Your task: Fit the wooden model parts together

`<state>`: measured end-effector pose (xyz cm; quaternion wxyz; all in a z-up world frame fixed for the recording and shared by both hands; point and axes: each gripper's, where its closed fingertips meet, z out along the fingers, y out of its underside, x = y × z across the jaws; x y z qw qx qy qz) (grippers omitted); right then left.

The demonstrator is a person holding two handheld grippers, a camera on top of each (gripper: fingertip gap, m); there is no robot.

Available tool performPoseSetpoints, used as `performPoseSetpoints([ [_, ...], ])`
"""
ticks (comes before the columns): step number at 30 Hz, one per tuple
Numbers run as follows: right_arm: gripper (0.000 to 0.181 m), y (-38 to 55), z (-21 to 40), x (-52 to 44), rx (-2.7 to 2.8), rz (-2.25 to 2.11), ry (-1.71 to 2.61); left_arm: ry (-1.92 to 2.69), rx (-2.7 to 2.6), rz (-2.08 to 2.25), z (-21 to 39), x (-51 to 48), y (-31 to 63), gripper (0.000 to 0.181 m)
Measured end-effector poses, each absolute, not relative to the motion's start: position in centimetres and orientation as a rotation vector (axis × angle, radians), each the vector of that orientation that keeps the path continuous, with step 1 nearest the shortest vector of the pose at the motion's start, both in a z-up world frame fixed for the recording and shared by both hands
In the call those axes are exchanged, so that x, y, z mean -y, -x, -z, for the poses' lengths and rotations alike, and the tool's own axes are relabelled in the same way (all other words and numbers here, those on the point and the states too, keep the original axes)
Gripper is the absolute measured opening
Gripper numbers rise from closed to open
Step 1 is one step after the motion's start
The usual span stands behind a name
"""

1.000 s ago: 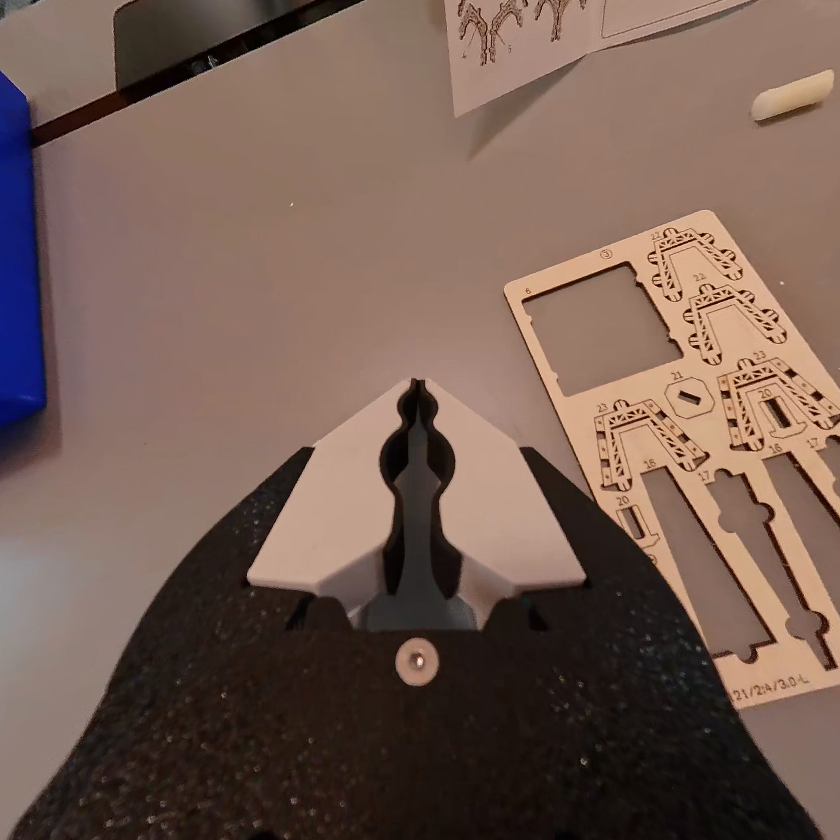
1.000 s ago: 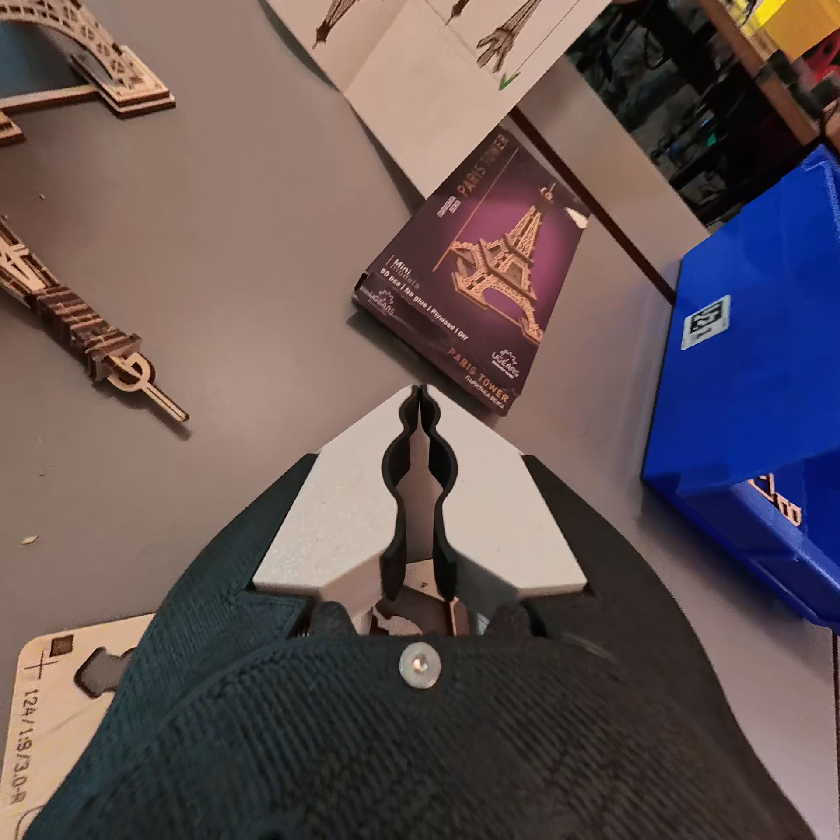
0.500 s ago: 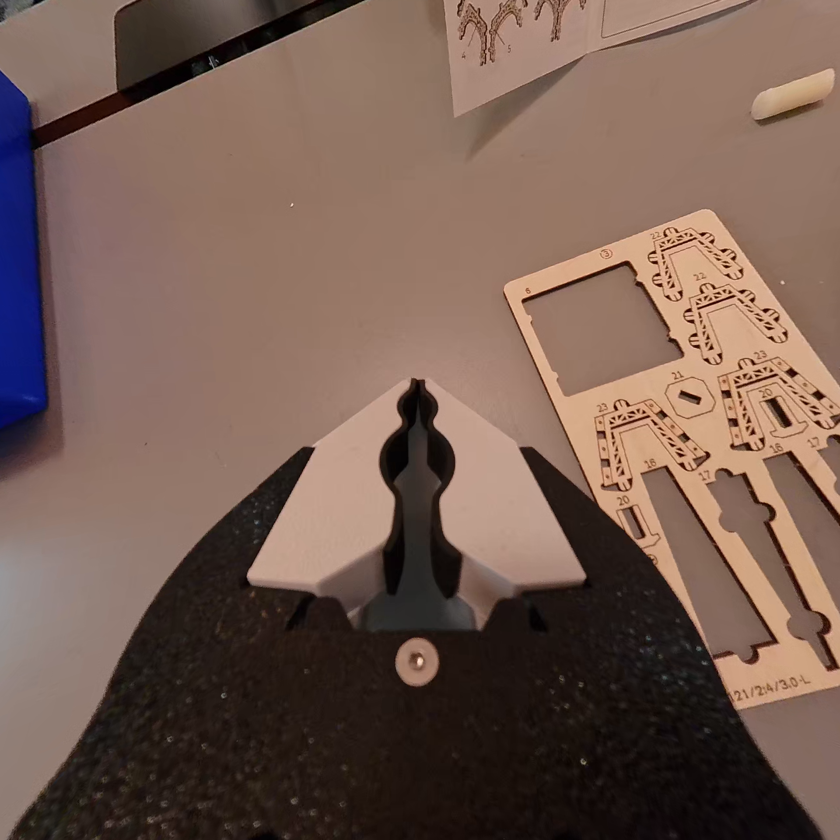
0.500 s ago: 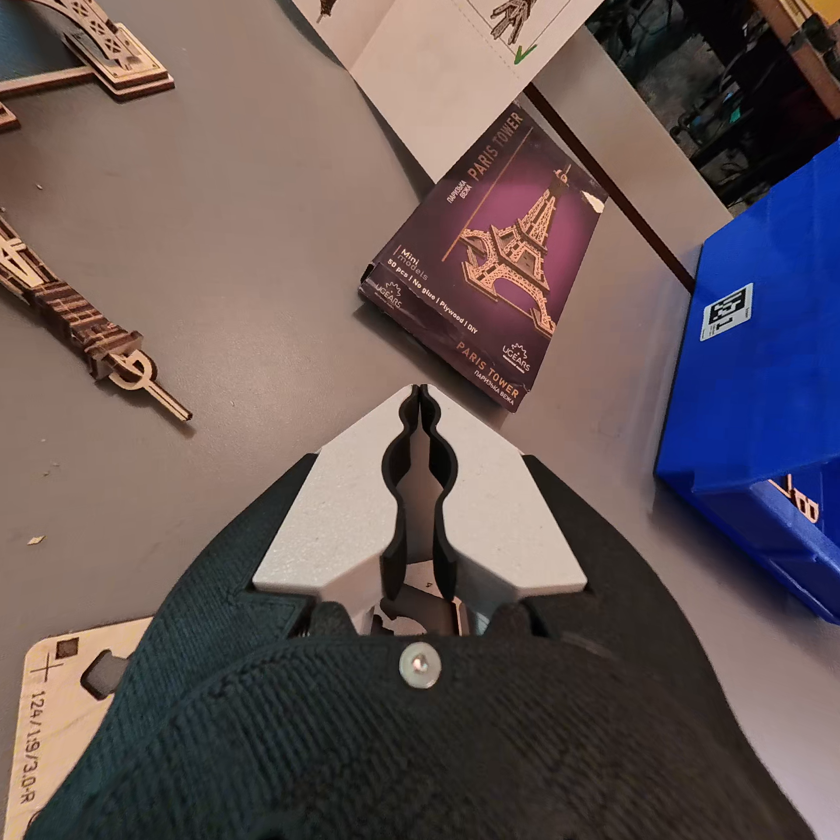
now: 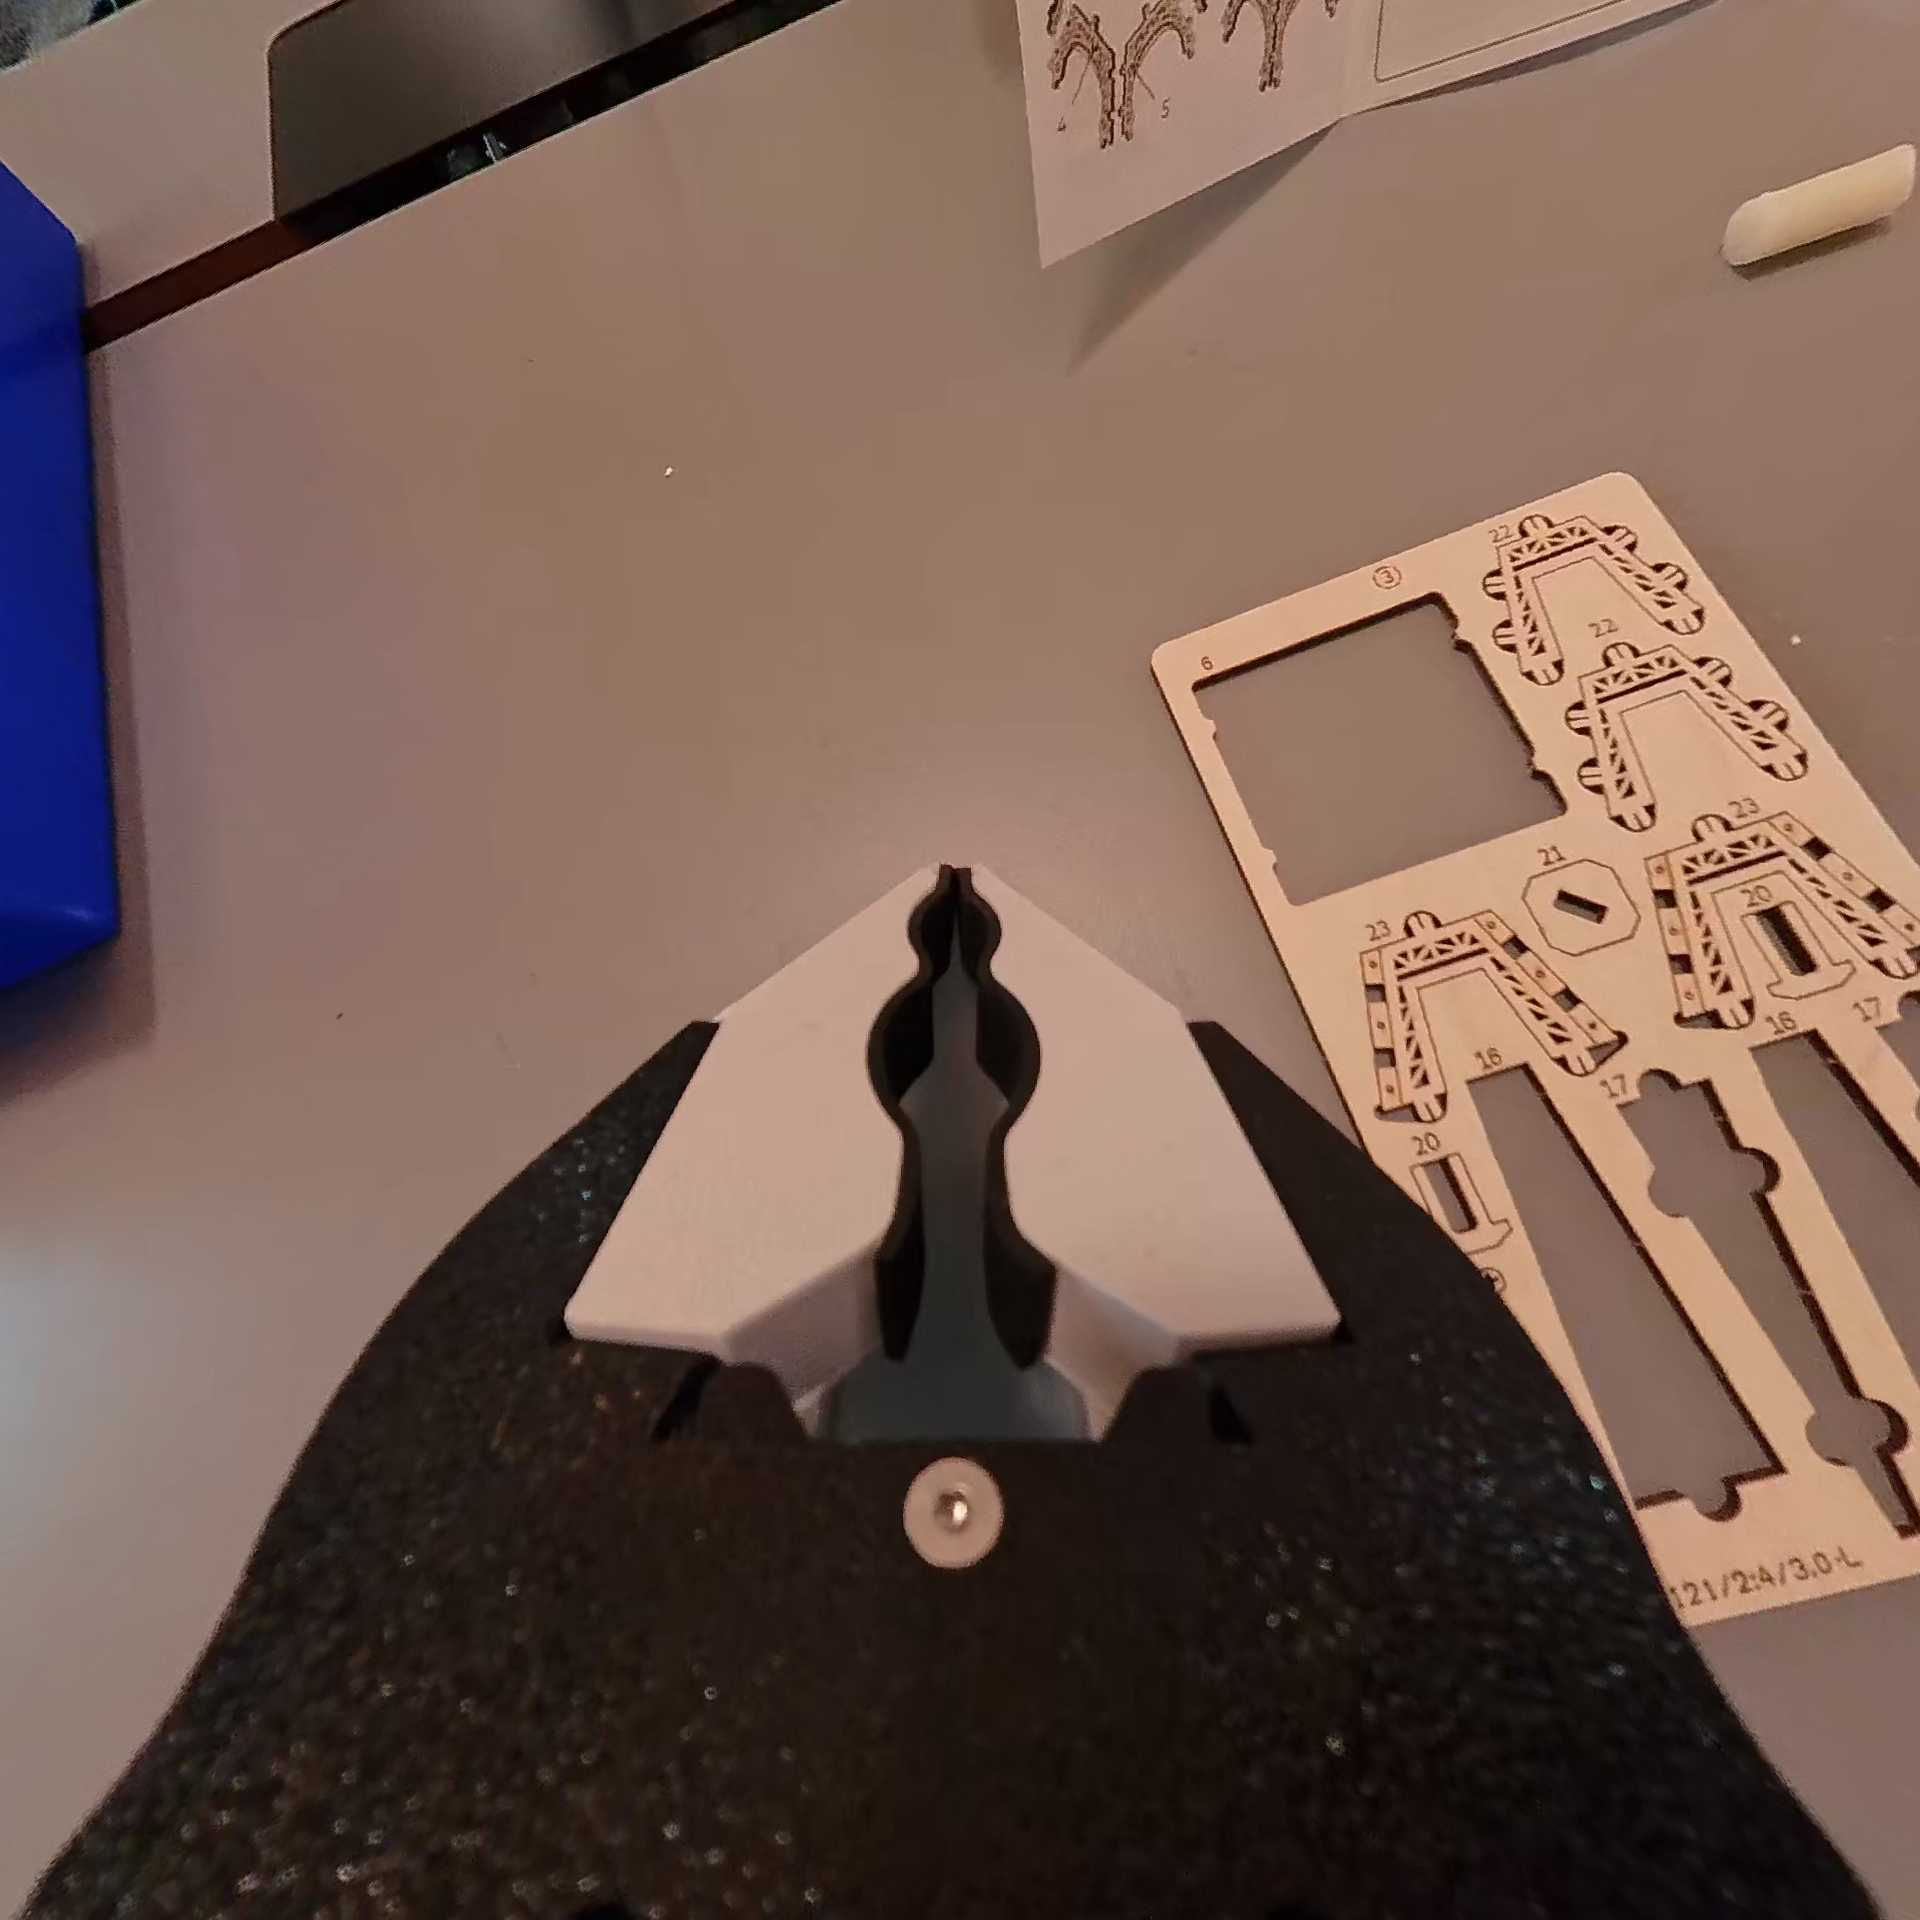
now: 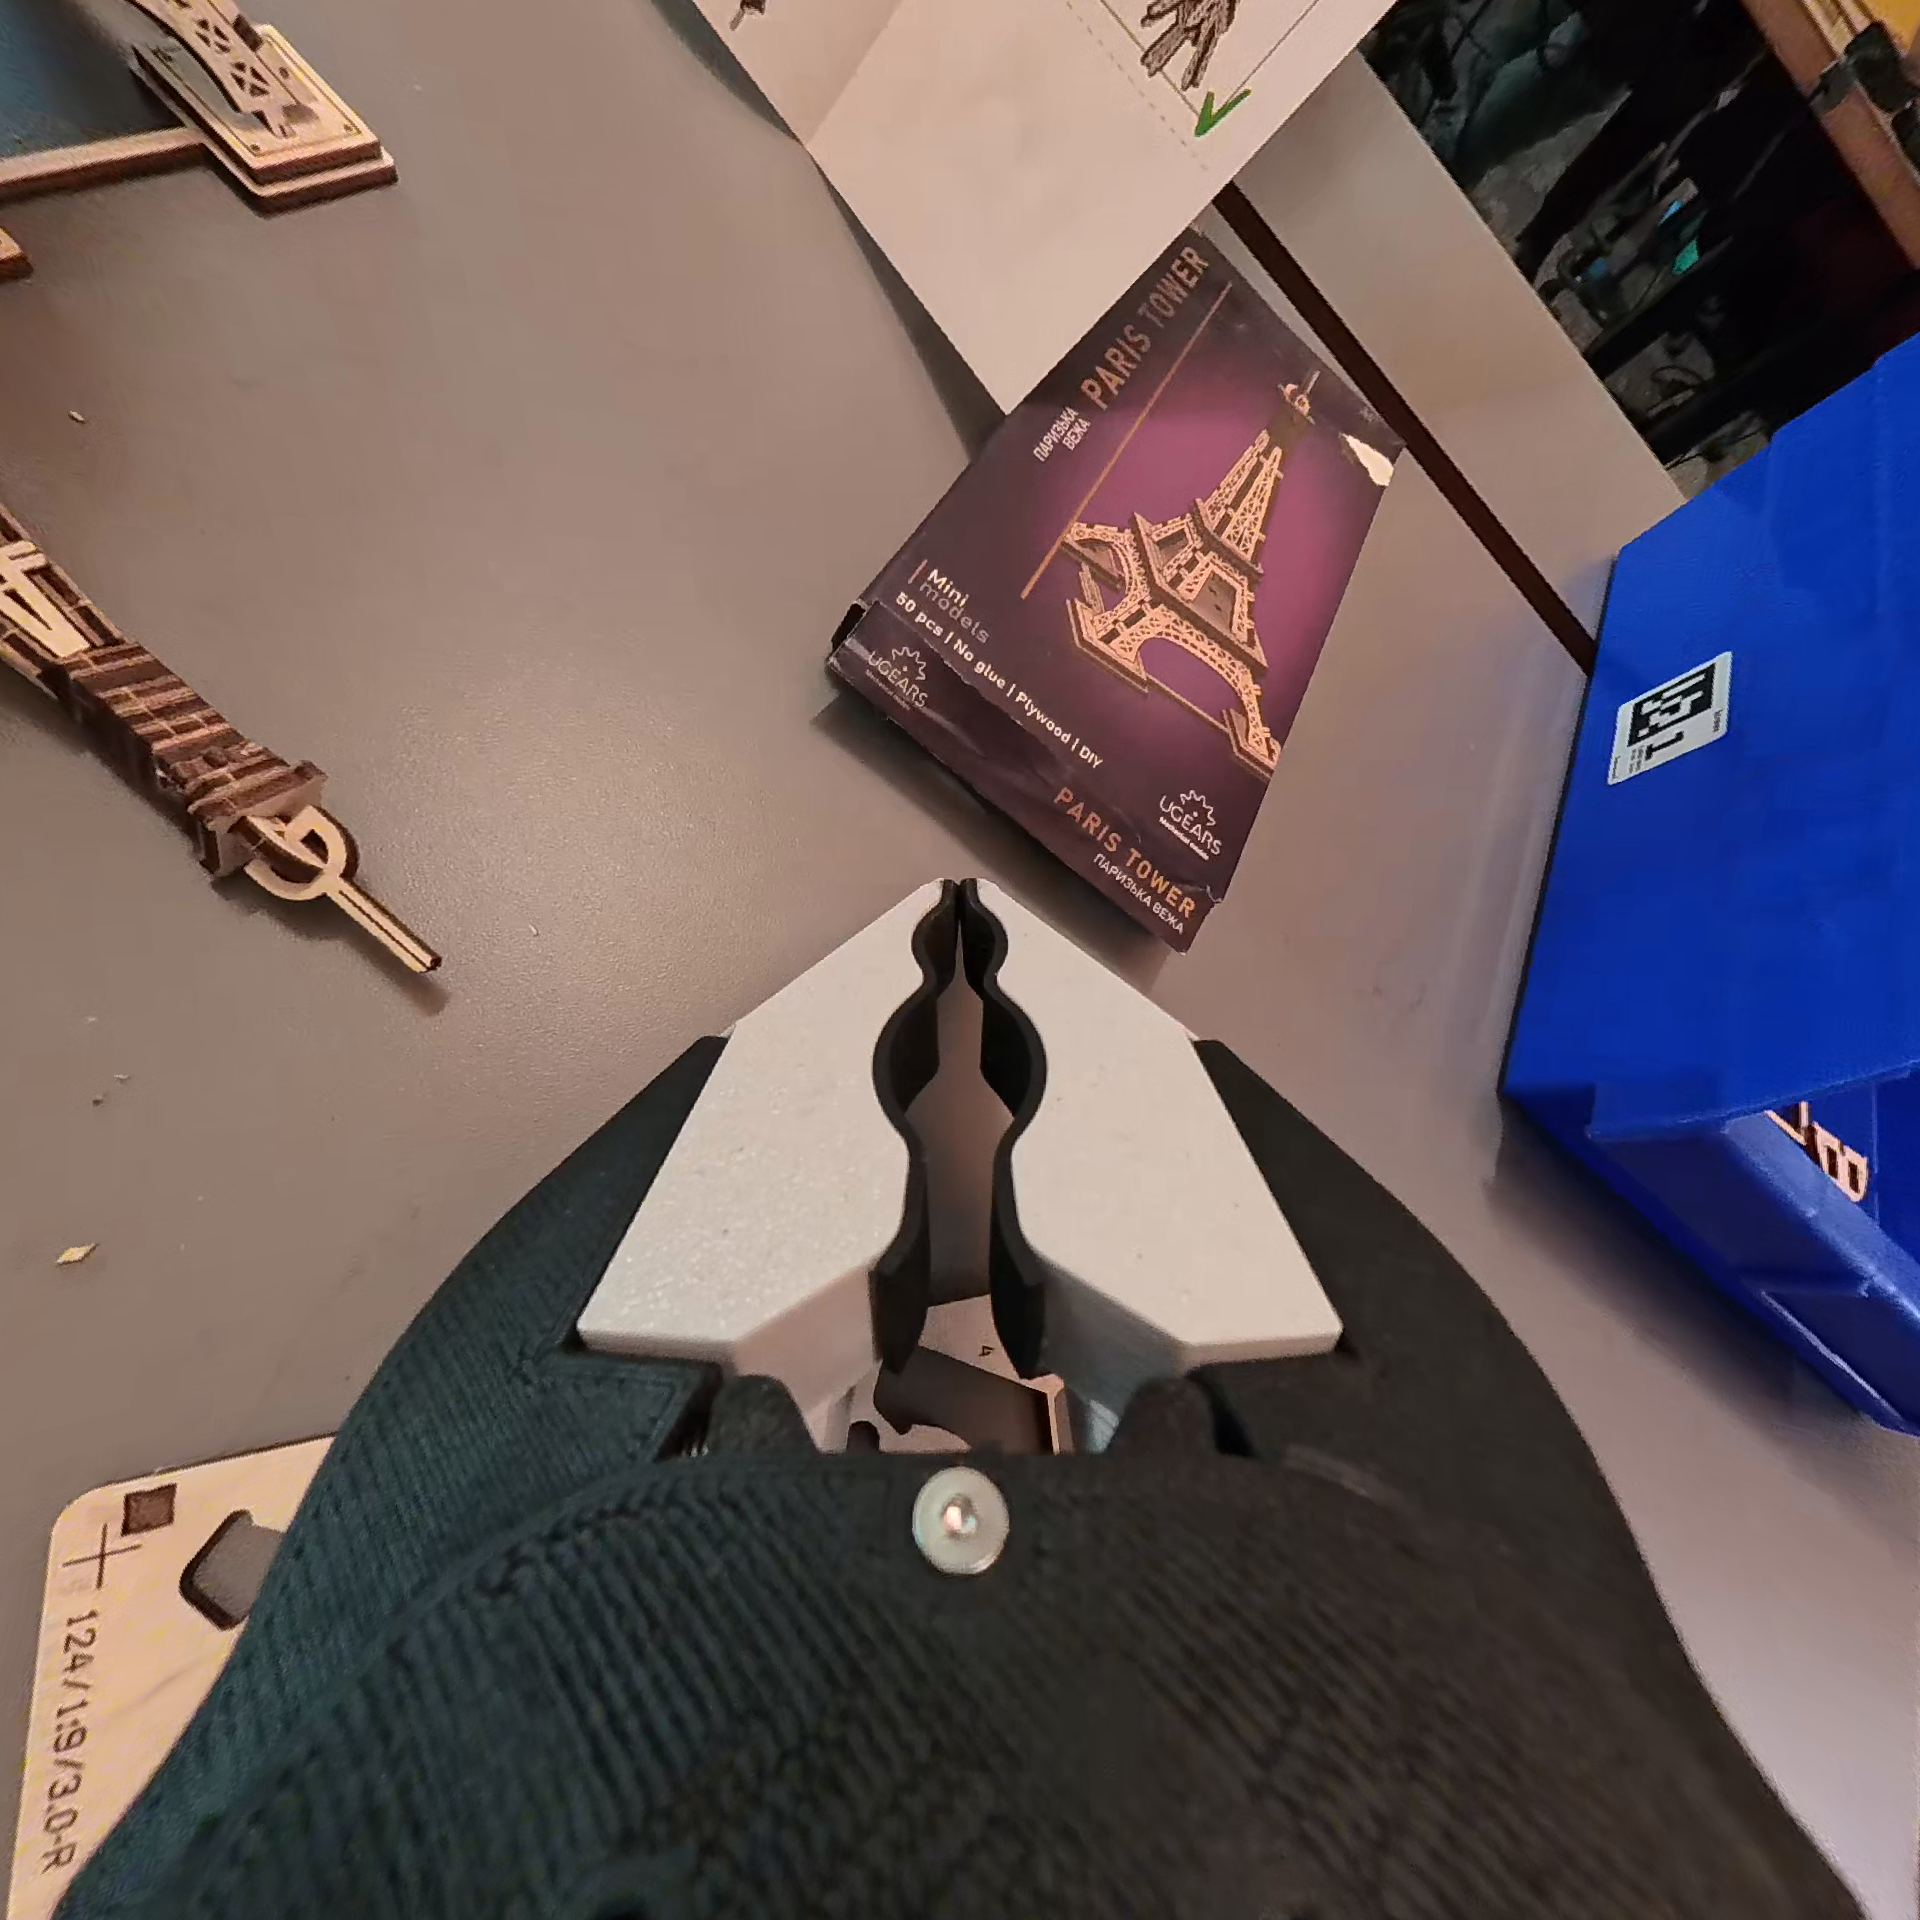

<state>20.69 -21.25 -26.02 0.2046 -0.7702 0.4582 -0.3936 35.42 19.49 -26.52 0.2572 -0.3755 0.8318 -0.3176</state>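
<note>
In the left wrist view my left gripper (image 5: 948,878) is shut and empty above the grey table. A pale wooden parts sheet (image 5: 1558,987) with several cut-out holes and lattice pieces lies flat to its right. In the right wrist view my right gripper (image 6: 958,888) is shut with nothing between its tips. A built wooden tower spire (image 6: 208,769) lies on the table to its left. A wooden base section (image 6: 260,114) lies at the top left. Another parts sheet (image 6: 135,1621) lies under the gripper body at the bottom left.
A purple model box (image 6: 1132,623) lies just ahead of the right gripper, with a blue bin (image 6: 1745,831) to the right and an instruction sheet (image 6: 1039,135) beyond. In the left view there are a blue bin (image 5: 42,571) at the left, an instruction sheet (image 5: 1195,104) and a white cylinder (image 5: 1818,208). The left gripper's tips are roughly 45 centimetres from the right gripper's. Measured from the fingertips, the wooden base section (image 6: 260,114) is 15 centimetres or so from the right gripper and 25 centimetres from the left.
The right gripper has shifted a little, so the purple box and blue bin have drifted right in its view. The left gripper has not moved. Both stay shut.
</note>
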Motion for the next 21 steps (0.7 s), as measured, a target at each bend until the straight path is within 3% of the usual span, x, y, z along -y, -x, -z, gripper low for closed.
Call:
performPoseSetpoints([
  [7,0.000,-20.7,26.1,21.3,-1.290,1.071,2.138,0.980,-2.238,0.818,26.4,-19.6,-35.4,0.000],
  [9,0.000,-20.7,26.1,21.3,-1.294,1.065,2.136,0.894,-2.231,0.842,25.8,-18.8,-35.4,0.010],
  [16,0.000,-20.6,26.1,21.2,-1.273,1.060,2.149,0.415,-2.406,1.359,18.6,-6.3,-27.6,0.022],
  [21,0.000,-20.6,26.2,21.1,-1.275,1.040,2.155,-0.091,-2.665,1.109,18.3,1.1,-21.4,0.031],
])
